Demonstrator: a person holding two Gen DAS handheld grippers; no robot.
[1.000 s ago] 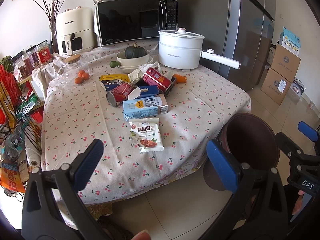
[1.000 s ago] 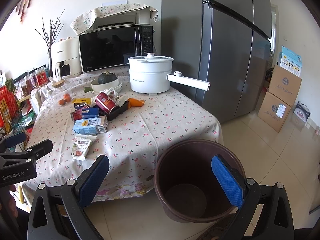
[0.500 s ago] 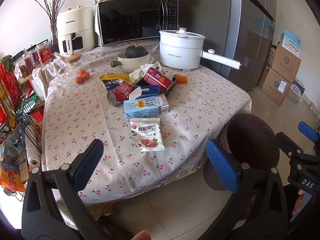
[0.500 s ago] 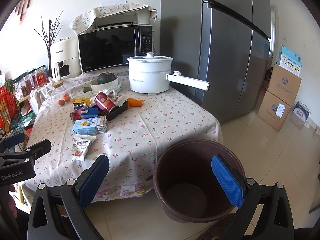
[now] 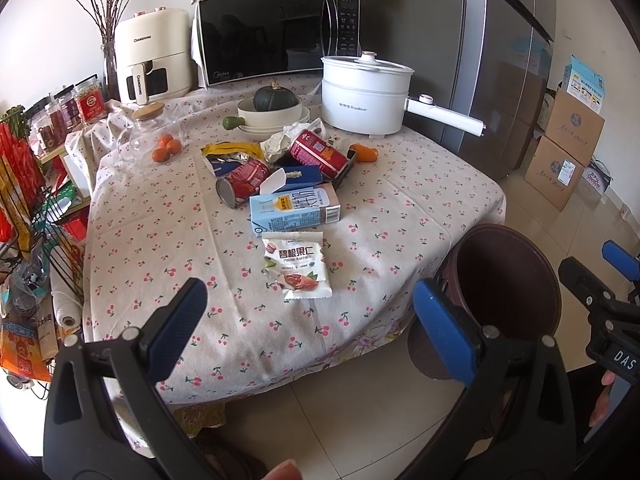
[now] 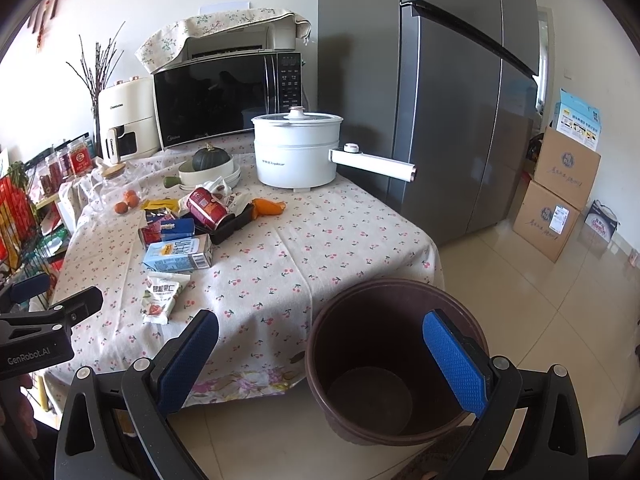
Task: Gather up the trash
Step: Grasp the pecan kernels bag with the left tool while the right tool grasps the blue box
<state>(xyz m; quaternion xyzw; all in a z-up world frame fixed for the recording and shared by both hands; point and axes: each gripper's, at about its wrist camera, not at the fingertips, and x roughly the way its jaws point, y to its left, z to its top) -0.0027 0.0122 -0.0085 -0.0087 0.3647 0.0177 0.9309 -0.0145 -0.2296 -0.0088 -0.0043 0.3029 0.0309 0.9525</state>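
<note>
Trash lies on the cherry-print tablecloth (image 5: 160,240): a white pecan snack packet (image 5: 298,266), a light-blue carton (image 5: 294,210) behind it, two red cans (image 5: 244,180) (image 5: 320,152), a yellow wrapper (image 5: 232,150) and crumpled paper. A dark brown bin (image 5: 508,280) (image 6: 396,360) stands empty on the floor by the table's right corner. My left gripper (image 5: 312,320) hangs open before the table edge, short of the snack packet (image 6: 162,294). My right gripper (image 6: 320,356) is open above the bin's near rim. Neither holds anything.
A white electric pot (image 5: 364,94), a bowl with a green squash (image 5: 274,106), a glass jar with oranges (image 5: 154,138), microwave (image 5: 276,40) and air fryer (image 5: 154,62) fill the table's back. The fridge (image 6: 460,100) and cardboard boxes (image 6: 560,196) stand right; a wire rack (image 5: 28,200) left.
Both views have crept very slightly forward; the objects on the table and the bin have not moved, and both grippers stay open.
</note>
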